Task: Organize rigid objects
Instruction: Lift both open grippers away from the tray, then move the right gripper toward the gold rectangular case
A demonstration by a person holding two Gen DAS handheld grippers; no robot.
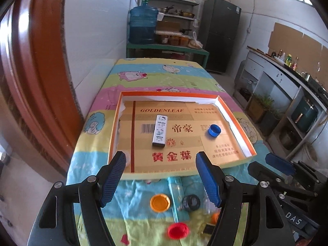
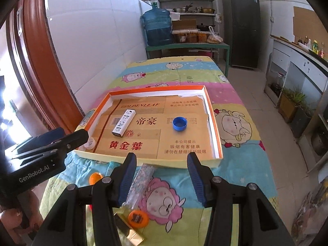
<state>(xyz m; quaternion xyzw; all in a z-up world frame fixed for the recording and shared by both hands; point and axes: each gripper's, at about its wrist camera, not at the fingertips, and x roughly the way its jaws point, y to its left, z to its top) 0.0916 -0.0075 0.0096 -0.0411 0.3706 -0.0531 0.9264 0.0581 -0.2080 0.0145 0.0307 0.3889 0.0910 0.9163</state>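
A shallow orange-rimmed box tray (image 1: 237, 119) (image 2: 214, 123) lies on the table. Inside lie a white patterned lighter (image 1: 160, 130) (image 2: 124, 123), a blue bottle cap (image 1: 214, 130) (image 2: 179, 123) and a white cap (image 2: 90, 142) in the near left corner. In front of the tray lie an orange cap (image 1: 160, 202), a red cap (image 1: 178, 231), a black ring (image 1: 191, 202), a clear tube (image 1: 176, 192) and a glittery clear lighter (image 2: 141, 181). My left gripper (image 1: 161, 181) is open and empty above these. My right gripper (image 2: 162, 176) is open and empty near the tray's front edge.
A cartoon-print cloth (image 2: 231, 94) covers the table. An orange disc (image 2: 138, 218) and a gold box (image 2: 131, 232) lie near the front edge. A wall and red door frame (image 1: 37, 71) stand left. A water jug (image 1: 143, 24), shelves and a fridge stand beyond.
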